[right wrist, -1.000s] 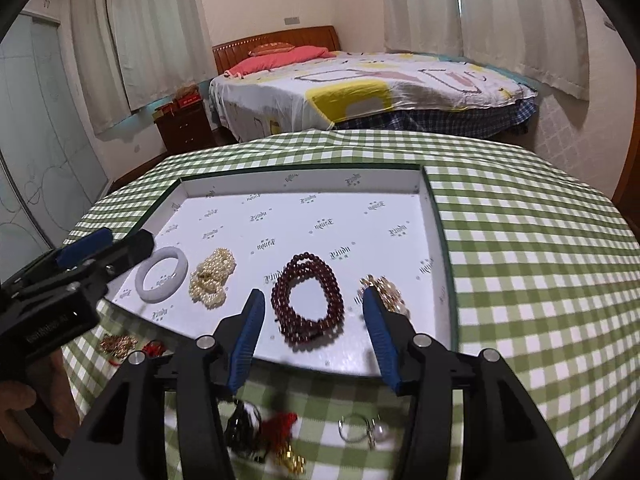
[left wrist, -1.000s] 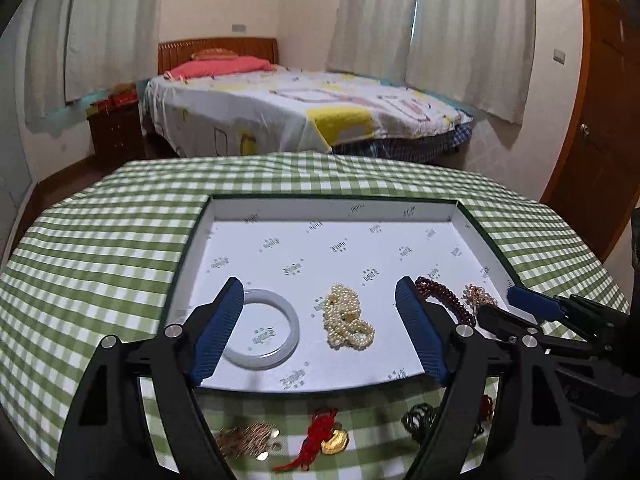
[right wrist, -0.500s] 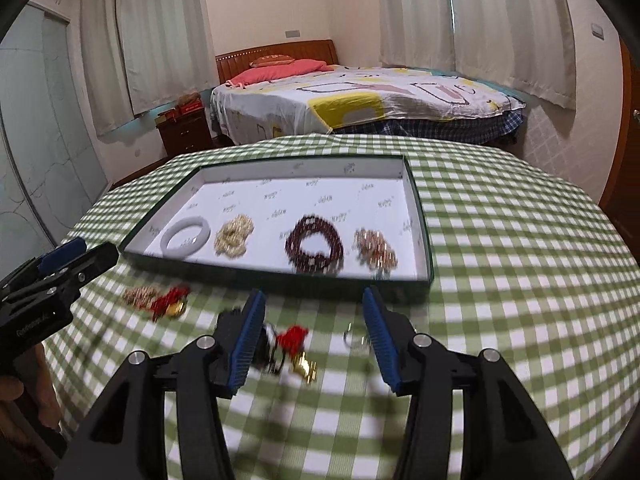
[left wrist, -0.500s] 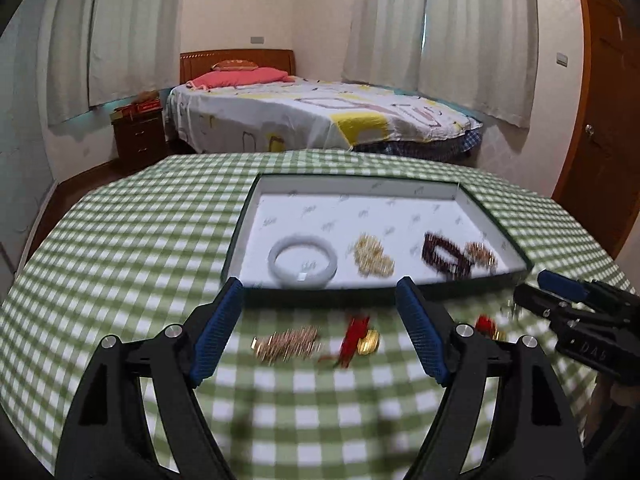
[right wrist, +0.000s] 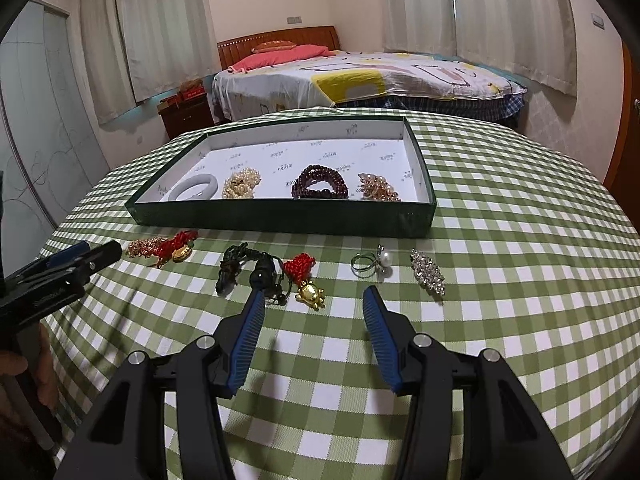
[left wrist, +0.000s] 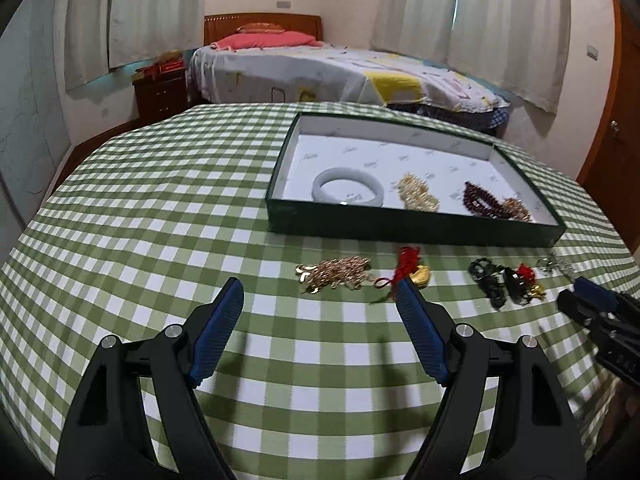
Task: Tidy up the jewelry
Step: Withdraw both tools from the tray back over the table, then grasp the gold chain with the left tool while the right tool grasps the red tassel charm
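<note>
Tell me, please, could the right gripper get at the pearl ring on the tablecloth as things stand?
Probably yes. The right gripper is open and empty, and the pearl ring lies on bare tablecloth just ahead, in front of the tray, with nothing between.

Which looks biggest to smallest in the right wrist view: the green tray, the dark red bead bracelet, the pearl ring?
1. green tray
2. dark red bead bracelet
3. pearl ring

The ring lies nearer the camera yet looks smallest, so the order seems safe.
</note>
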The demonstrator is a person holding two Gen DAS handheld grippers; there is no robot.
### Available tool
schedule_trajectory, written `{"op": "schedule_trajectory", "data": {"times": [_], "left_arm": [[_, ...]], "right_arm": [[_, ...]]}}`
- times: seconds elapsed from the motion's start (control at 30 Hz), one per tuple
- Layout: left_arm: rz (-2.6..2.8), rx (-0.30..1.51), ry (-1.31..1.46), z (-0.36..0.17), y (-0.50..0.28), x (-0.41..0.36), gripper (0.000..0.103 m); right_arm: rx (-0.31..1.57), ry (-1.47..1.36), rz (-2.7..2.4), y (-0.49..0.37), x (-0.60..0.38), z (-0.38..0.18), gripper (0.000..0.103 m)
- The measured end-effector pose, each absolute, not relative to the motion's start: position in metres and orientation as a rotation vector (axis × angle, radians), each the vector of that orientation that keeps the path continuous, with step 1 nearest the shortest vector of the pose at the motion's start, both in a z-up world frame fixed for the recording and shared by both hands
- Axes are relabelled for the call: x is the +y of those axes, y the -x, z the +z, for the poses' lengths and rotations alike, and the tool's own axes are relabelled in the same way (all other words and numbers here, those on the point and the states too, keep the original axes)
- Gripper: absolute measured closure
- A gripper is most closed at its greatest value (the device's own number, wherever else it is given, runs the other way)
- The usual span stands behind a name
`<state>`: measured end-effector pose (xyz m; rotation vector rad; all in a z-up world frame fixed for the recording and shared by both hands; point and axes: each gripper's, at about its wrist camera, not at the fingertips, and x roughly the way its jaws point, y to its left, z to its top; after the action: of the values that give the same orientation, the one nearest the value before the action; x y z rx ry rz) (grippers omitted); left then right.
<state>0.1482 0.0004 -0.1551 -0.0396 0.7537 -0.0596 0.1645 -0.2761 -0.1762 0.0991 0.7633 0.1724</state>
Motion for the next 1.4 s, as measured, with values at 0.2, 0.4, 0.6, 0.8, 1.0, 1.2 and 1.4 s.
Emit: {"op": "schedule_trajectory", "data": {"times": [0.2,0.4,0.6,0.8,1.0,1.2,1.4], "left_arm": [[-0.045,0.807,0.036,-0.166,-0.162,0.002,0.027],[-0.05,0.841,0.023,-0.168,-0.183,-0.004,0.027],[-0.061,0.894,0.025,-0.176,-0.197,-0.01,0.027],[-0.065,0.888,0.017,-0.174,-0.196,-0.009,0.047],[-0.108,0.874,0.006,-0.171,-0.193,-0.01,0.082],[-0.112,0.862,-0.004,-0.171,-0.184,-0.008,0.083],[-0.103,0.853,0.02,-0.167,-0.174,0.0,0.086]], "right_arm": [[0.773,-0.105,0.173,-0.167,-0.276,-0.18,0.052],[0.789,-0.112,0.17,-0.171,-0.279,-0.184,0.052],[0.798,-0.124,0.169,-0.175,-0.281,-0.185,0.052],[0.805,-0.129,0.172,-0.177,-0.281,-0.187,0.052],[0.81,-0.128,0.171,-0.177,-0.281,-0.188,0.052],[0.81,-0.125,0.167,-0.177,-0.281,-0.188,0.052],[0.814,-0.117,0.171,-0.177,-0.279,-0.189,0.052]]}}
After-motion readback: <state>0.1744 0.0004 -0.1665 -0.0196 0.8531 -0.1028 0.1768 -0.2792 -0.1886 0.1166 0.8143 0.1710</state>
